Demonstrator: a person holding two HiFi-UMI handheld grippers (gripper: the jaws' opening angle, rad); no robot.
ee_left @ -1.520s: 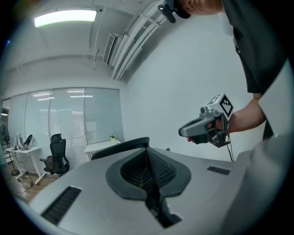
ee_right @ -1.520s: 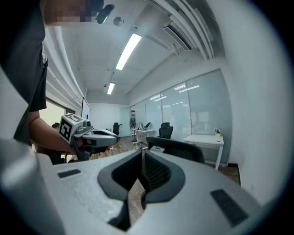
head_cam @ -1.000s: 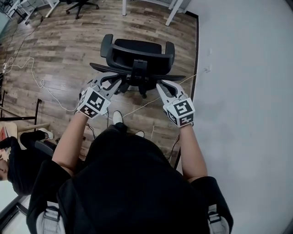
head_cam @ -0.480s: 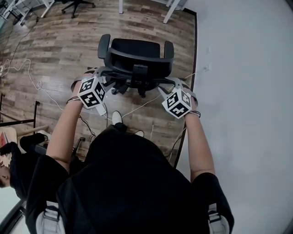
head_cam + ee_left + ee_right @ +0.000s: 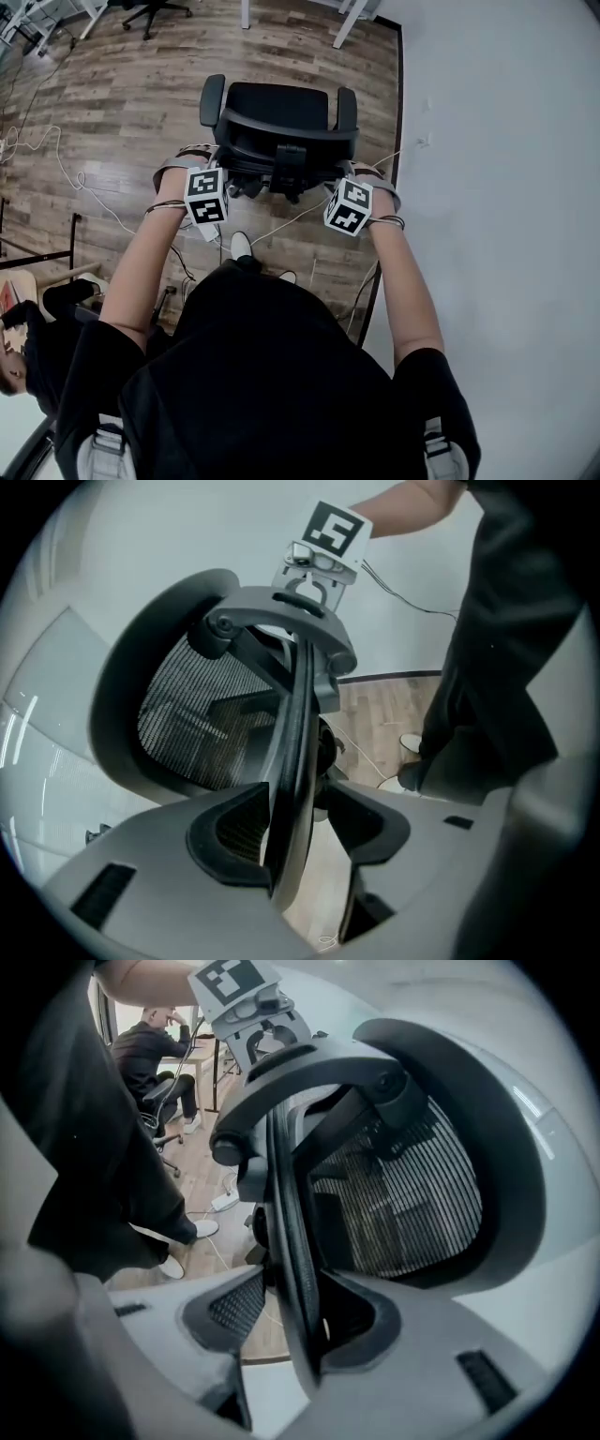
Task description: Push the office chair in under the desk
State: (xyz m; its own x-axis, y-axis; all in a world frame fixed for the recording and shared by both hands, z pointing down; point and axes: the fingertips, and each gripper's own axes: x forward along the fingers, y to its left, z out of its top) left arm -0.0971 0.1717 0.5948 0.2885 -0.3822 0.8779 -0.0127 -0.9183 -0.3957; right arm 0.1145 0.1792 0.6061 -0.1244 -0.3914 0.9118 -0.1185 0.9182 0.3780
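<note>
The black office chair (image 5: 281, 105) stands on the wood floor in front of me, its mesh backrest (image 5: 281, 141) nearest me and its seat facing away. My left gripper (image 5: 186, 161) is at the backrest's left edge and my right gripper (image 5: 371, 176) at its right edge. In the left gripper view the backrest rim (image 5: 291, 761) runs between the jaws of the left gripper (image 5: 300, 829), resting against one pad with a gap on the other side. The right gripper (image 5: 292, 1314) straddles the rim (image 5: 286, 1222) the same way. Both sets of jaws are opening.
A white wall (image 5: 497, 187) with a socket runs along the right. White desk legs (image 5: 349, 26) and another chair (image 5: 155, 11) stand at the far end. Cables (image 5: 66, 159) lie on the floor on the left. A seated person (image 5: 155, 1044) is behind me.
Both grippers have moved forward from behind the chair onto the backrest's two side edges, and their jaws have widened around the rim. The chair sits slightly farther away.
</note>
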